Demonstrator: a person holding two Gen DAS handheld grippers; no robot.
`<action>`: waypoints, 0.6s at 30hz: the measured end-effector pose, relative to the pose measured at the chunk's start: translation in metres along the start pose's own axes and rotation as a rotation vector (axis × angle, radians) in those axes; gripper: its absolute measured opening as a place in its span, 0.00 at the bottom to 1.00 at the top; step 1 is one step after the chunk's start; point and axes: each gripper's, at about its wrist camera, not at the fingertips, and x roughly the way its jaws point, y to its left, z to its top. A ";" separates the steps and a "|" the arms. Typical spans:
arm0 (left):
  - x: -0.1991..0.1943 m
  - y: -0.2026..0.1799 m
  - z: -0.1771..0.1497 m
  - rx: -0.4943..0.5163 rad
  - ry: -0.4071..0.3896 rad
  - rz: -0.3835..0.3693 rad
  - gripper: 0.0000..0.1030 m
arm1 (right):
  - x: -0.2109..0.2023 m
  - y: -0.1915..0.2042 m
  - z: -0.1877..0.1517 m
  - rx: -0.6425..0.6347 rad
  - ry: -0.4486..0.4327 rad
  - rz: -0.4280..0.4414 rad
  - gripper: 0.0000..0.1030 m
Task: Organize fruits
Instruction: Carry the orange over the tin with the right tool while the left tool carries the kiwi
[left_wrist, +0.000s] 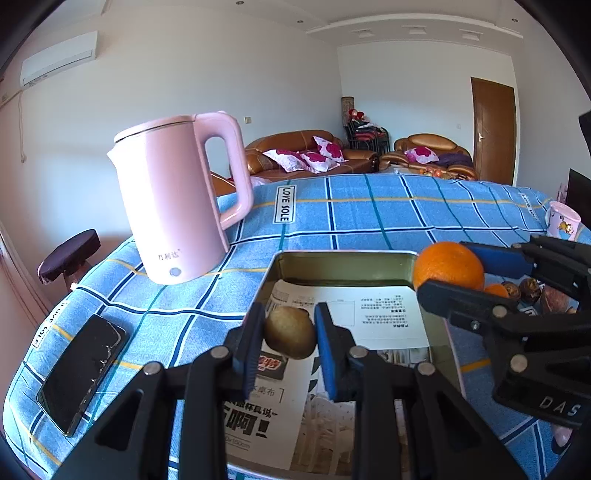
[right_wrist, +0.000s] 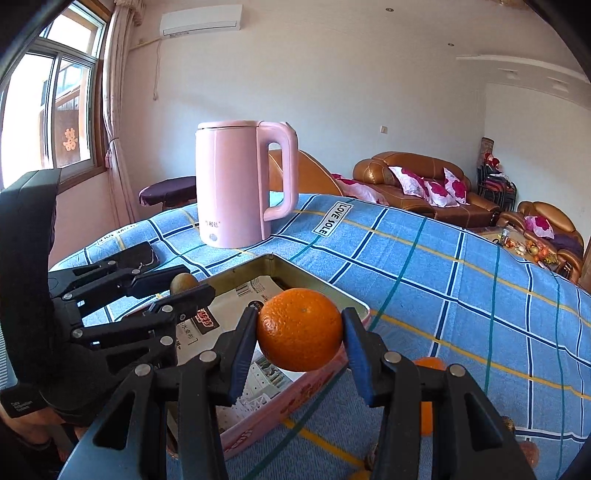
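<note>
In the left wrist view, the left gripper (left_wrist: 290, 338) is clamped on a brown kiwi (left_wrist: 290, 332) held over the near part of the paper-lined metal tin (left_wrist: 343, 264), while at the right the right gripper (left_wrist: 452, 267) carries an orange (left_wrist: 448, 266) by the tin's far right corner. In the right wrist view, the right gripper's pads pinch the orange just above the tin's right rim, more fruit lying near right on the blue checked cloth (right_wrist: 424, 266). Both fruits look mid-delivery; next comes lowering each into the tin, then letting go.
</note>
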 end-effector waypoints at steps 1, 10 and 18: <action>0.002 0.000 -0.001 0.002 0.005 0.002 0.28 | 0.003 0.001 -0.001 -0.004 0.007 0.003 0.47; 0.014 0.005 0.000 0.004 0.042 0.019 0.28 | 0.021 0.007 -0.002 -0.018 0.041 0.012 0.47; 0.020 0.003 0.000 0.013 0.067 0.017 0.28 | 0.030 0.013 -0.007 -0.044 0.063 0.013 0.47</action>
